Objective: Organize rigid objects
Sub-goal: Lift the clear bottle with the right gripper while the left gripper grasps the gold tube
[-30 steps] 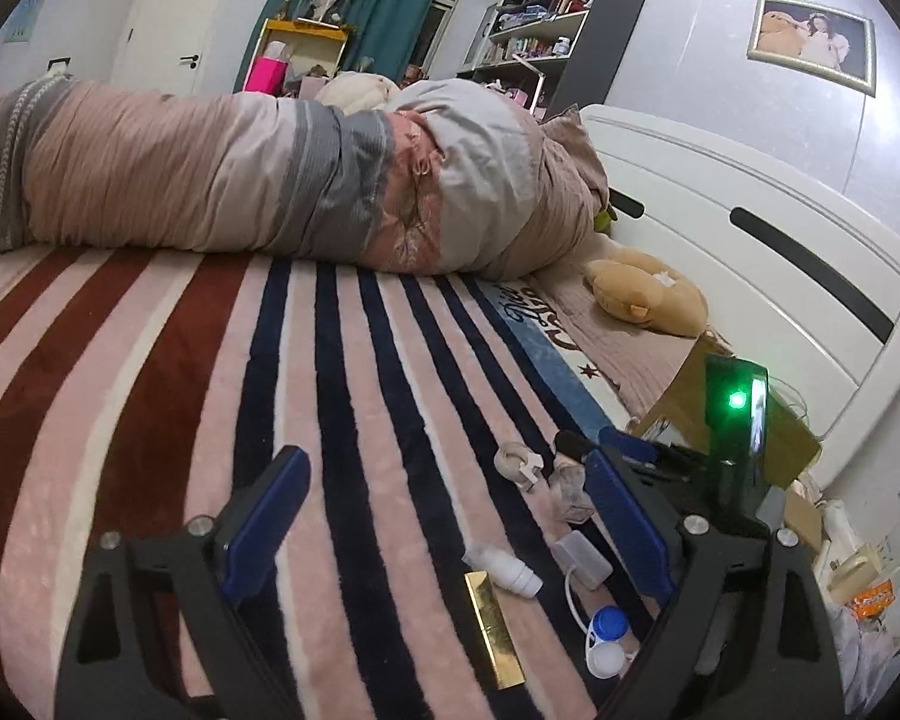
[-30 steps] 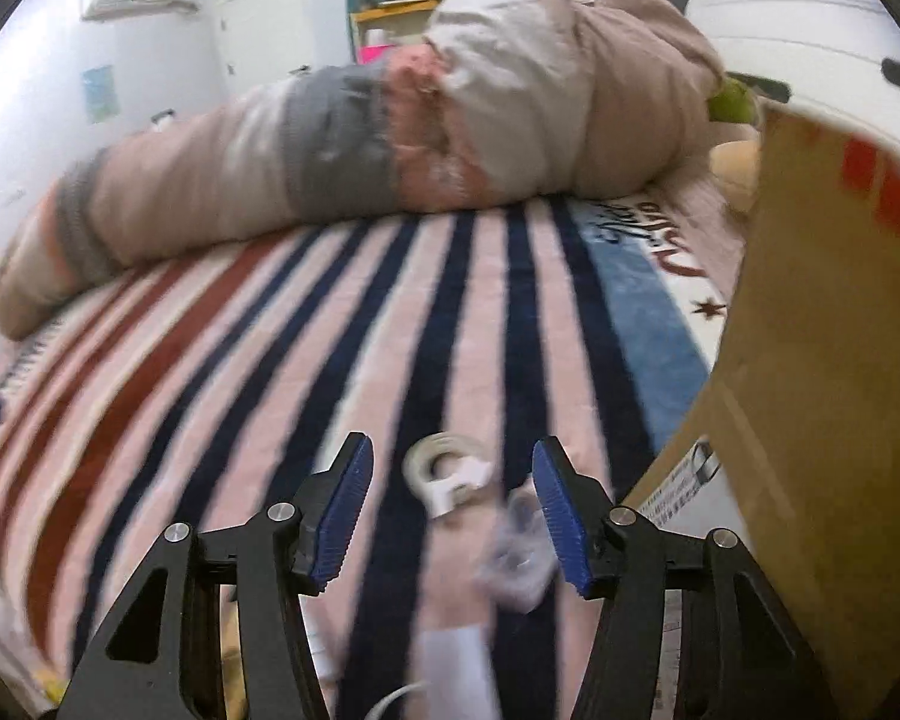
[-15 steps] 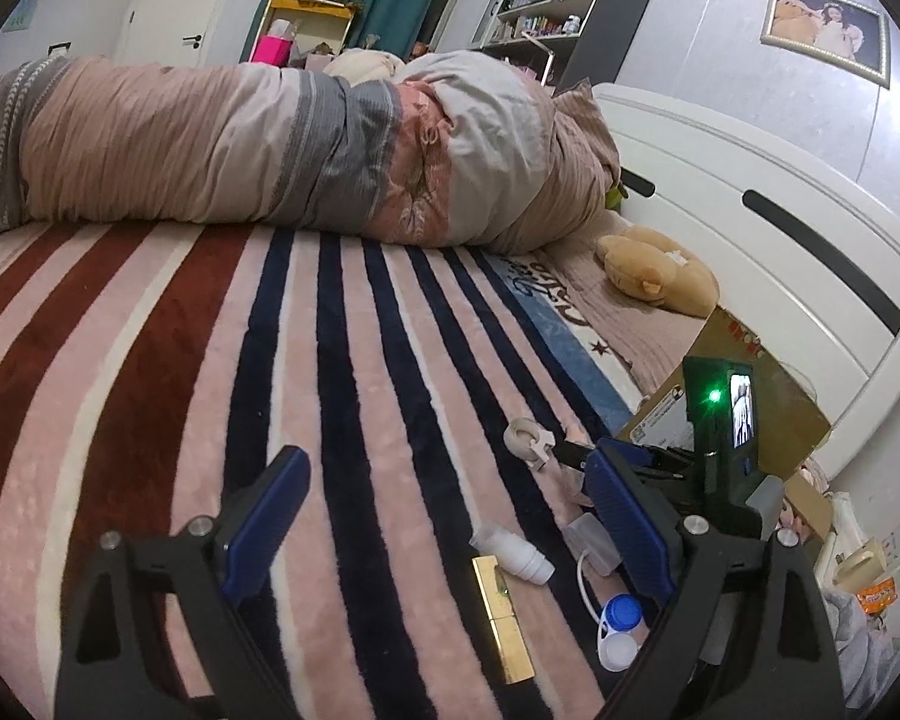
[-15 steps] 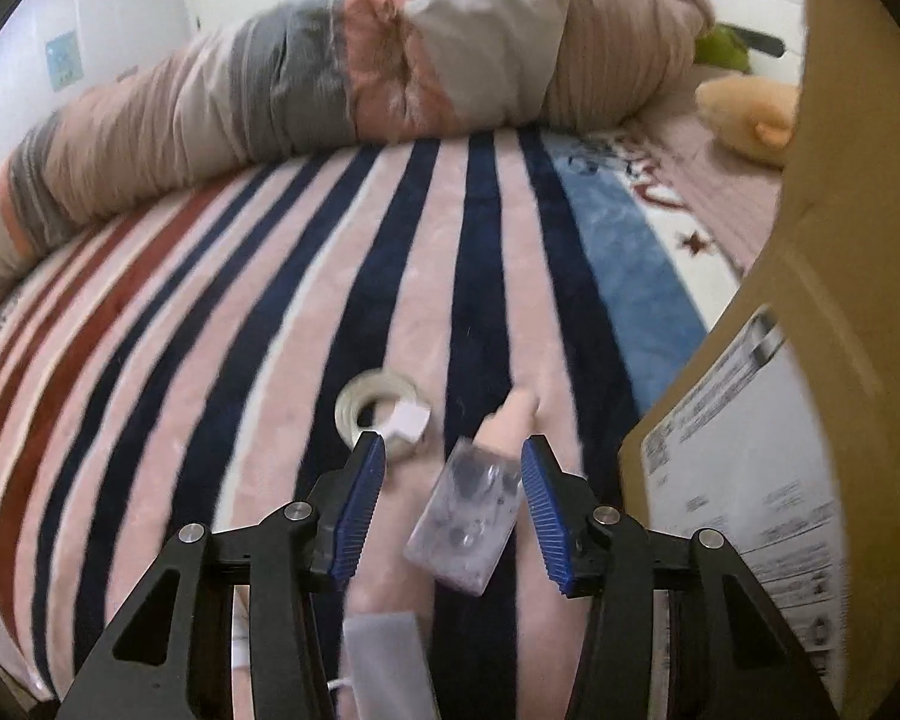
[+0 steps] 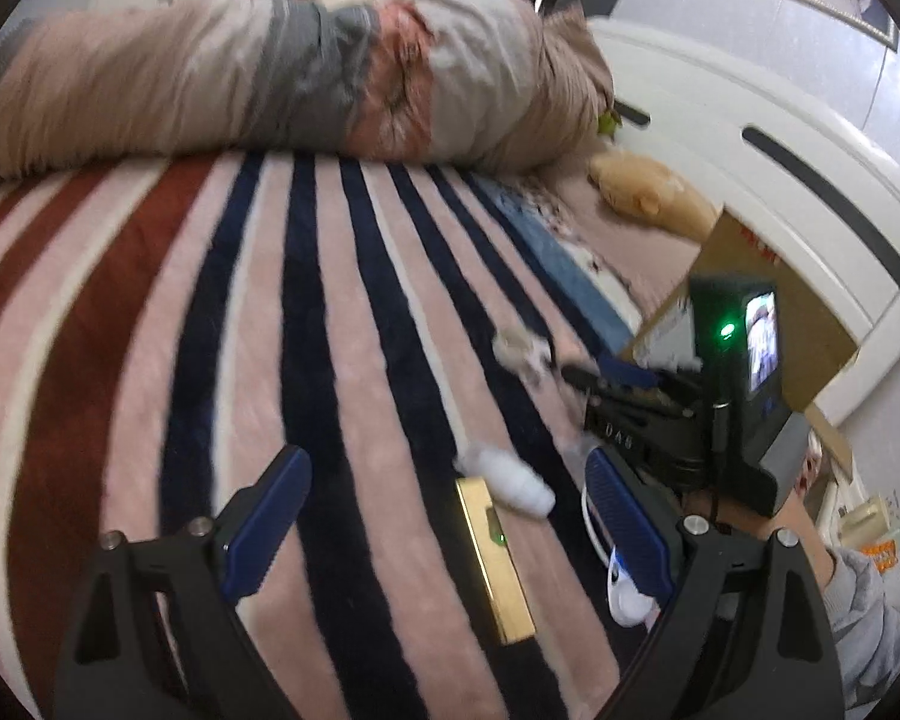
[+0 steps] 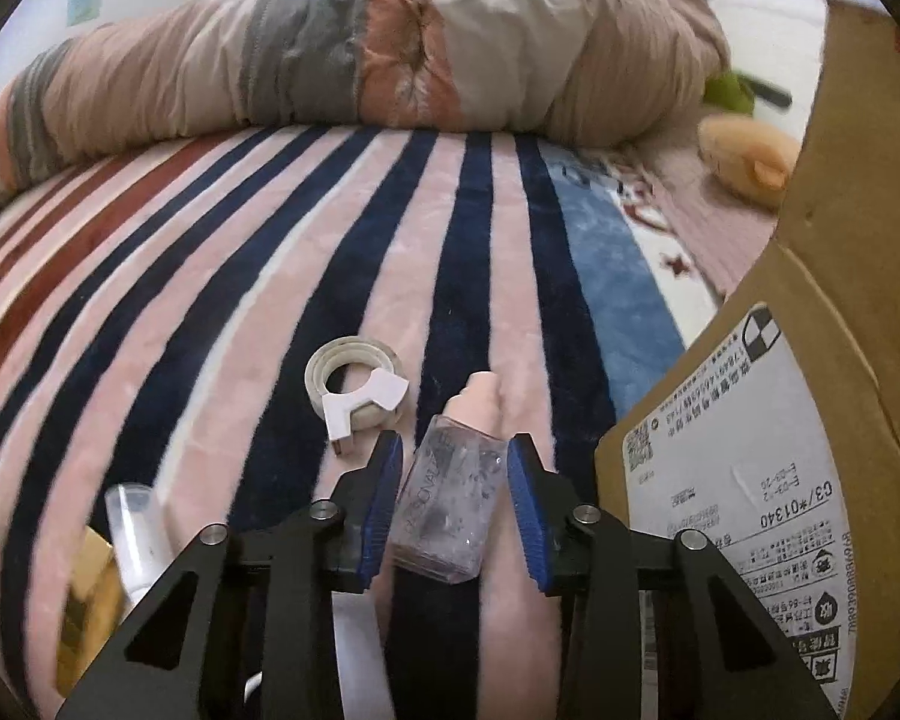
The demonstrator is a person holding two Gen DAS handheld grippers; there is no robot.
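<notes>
A clear bottle with a pink cap lies on the striped blanket between the fingers of my right gripper. The jaws stand close on both sides of it, a small gap showing. A white tape roll lies just left and ahead. A small white bottle and a gold bar lie between the fingers of my open left gripper, low over the blanket. My right gripper also shows in the left wrist view. A cardboard box stands at the right.
A rolled duvet lies across the far side of the bed. A tan plush toy rests by the white headboard. A white and blue item sits behind my left gripper's right finger. The blanket stretches to the left.
My right gripper has moved forward and down around the clear bottle, and its jaws have narrowed. My left gripper has moved forward toward the gold bar and the white bottle.
</notes>
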